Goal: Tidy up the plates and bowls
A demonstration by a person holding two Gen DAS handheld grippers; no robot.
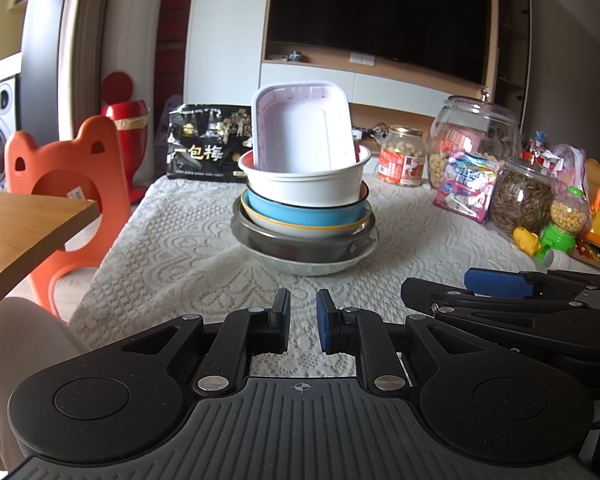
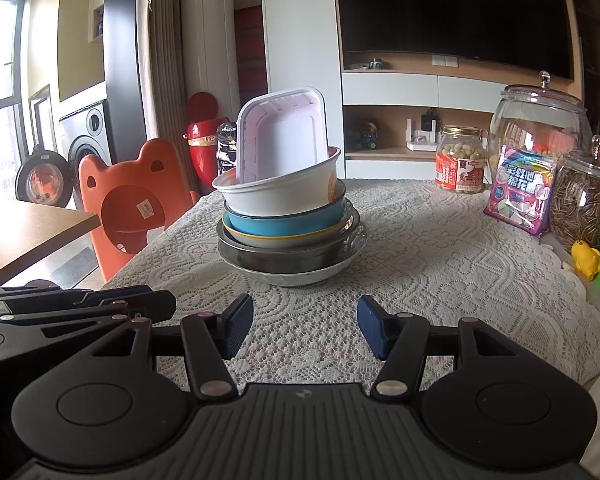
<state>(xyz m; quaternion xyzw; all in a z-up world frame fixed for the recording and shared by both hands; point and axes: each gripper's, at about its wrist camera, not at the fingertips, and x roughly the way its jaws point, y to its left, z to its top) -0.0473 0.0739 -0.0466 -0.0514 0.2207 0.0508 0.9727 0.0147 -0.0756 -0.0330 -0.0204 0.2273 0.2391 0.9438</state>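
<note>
While both tongs hang low over the lace tablecloth (image 2: pixel 440 240), you hold nothing: your left gripper (image 1: pixel 303 326) has its jaws drawn narrow with only a slit between them, and your right gripper (image 2: pixel 306 330) stands about half open, empty. Dead ahead of both, well apart from the fingertips, sits the stack of bowls (image 1: pixel 305 216) (white tray (image 1: pixel 300 128) standing nearly upright in the white bowl (image 1: pixel 304 184), its long axis vertical, leaning back). Neither hand looks clearly nearer; the stack lies slightly left of your right gripper's centreline.
</note>
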